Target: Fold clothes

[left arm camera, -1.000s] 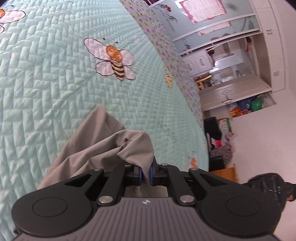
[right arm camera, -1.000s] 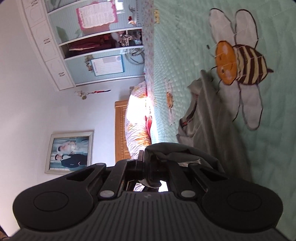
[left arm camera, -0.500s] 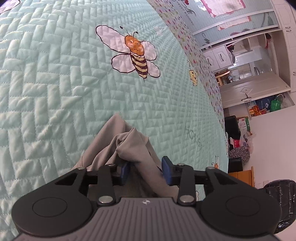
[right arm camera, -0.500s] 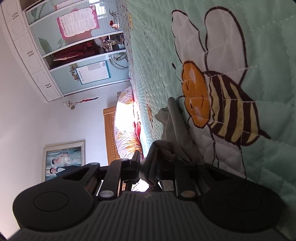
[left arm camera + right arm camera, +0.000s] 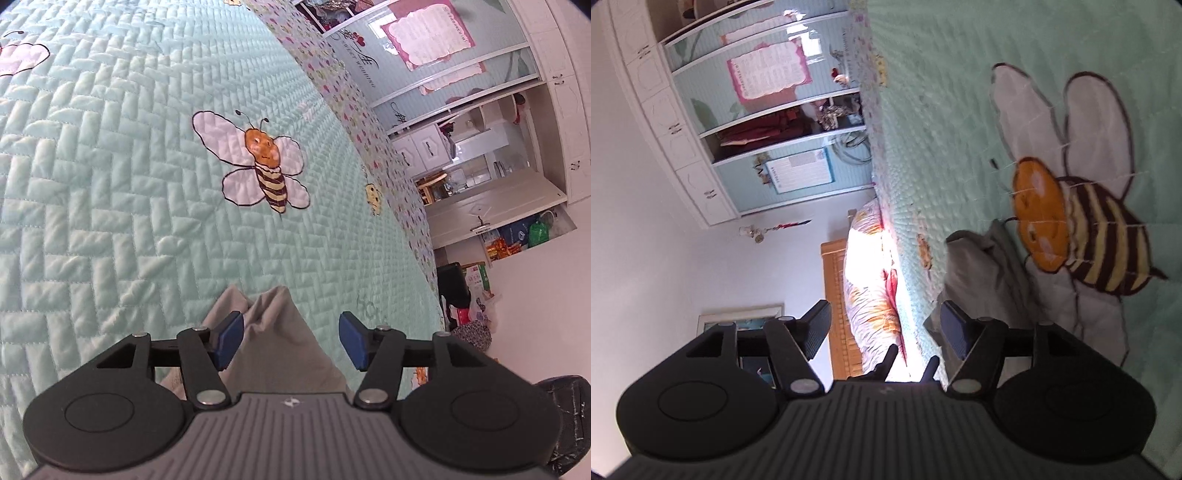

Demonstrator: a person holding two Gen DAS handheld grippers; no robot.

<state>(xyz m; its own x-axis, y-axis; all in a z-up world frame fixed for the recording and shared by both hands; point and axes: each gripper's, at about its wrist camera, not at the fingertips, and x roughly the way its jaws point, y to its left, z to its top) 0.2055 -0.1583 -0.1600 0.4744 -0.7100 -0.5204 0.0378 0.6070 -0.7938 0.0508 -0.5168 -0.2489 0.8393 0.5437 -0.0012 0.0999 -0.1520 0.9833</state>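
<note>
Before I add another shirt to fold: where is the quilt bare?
Free: the mint quilt left of the printed bee, and the strip between bee and grey garment. Crowded: under the left gripper, where the garment lies.

The right hand-held gripper [image 5: 884,326] has just been opening its jaws, and nothing sits between them. Just beyond its right finger, a crumpled grey garment [image 5: 982,273] lies on the mint quilted bed cover [image 5: 942,110], touching a printed bee [image 5: 1078,236] further right.

Both grippers' fingers [image 5: 229,339] freshly parted
</note>
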